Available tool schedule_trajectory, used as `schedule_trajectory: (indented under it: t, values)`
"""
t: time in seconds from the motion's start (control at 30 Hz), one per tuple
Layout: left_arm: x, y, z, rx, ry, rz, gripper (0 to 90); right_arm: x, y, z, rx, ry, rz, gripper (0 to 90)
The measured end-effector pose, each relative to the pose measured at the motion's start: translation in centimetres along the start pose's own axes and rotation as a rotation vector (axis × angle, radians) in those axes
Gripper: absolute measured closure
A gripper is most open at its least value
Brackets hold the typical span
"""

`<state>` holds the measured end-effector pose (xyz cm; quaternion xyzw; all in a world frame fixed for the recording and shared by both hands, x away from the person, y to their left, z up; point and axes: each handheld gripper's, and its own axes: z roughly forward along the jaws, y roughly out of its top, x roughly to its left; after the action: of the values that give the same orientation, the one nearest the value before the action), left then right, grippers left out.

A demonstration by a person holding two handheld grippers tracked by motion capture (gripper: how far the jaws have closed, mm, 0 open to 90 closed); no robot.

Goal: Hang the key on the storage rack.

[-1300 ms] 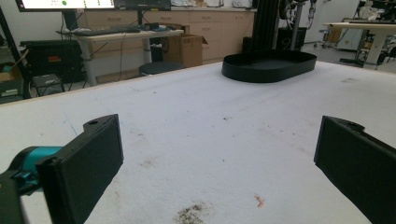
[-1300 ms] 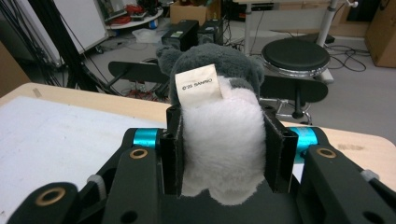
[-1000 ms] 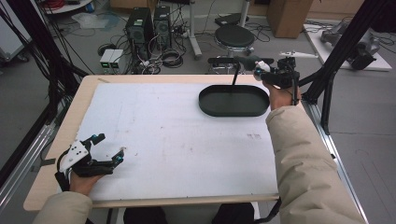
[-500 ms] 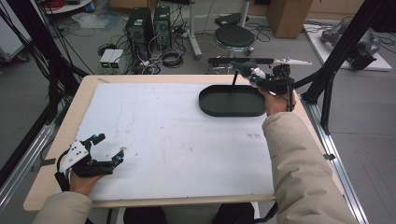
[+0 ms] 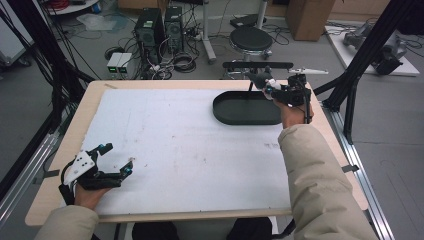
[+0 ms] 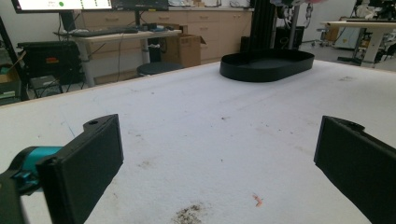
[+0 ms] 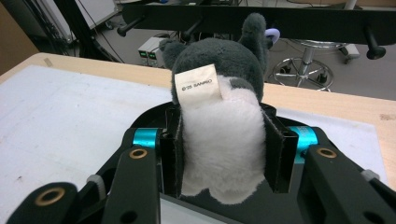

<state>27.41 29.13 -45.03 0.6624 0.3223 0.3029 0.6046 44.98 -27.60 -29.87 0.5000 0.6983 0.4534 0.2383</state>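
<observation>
We see the right gripper (image 5: 270, 86) at about two o'clock on the table (image 5: 60, 150), raised above the far rim of the black tray (image 5: 240, 112). Its jaws are pressed against both sides of a grey-and-white plush toy (image 7: 224, 135), which hangs clear of the tray, a white tag (image 7: 196, 86) on its back facing the right gripper view. The left gripper (image 5: 112, 160) rests low over the white mat (image 5: 190, 150) at about eight o'clock, well apart from the tray, its jaws spread wide with nothing between them. In the left gripper view we find small dark stains on the mat.
</observation>
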Motion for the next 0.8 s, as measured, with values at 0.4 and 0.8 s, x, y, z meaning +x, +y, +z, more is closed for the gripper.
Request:
schedule_trajectory:
  t: [0.4, 0.8]
  values:
    - [0.0, 0.0, 0.0, -0.001, -0.003, 0.001, 1.7, -0.8, -0.4, 1.9, 0.042, -0.015, 0.045, 57.4]
    - [0.1, 0.0, 0.0, 0.0, -0.004, -0.005, 1.7, -1.8, -0.7, 3.4, 0.038, -0.042, 0.011, 46.7]
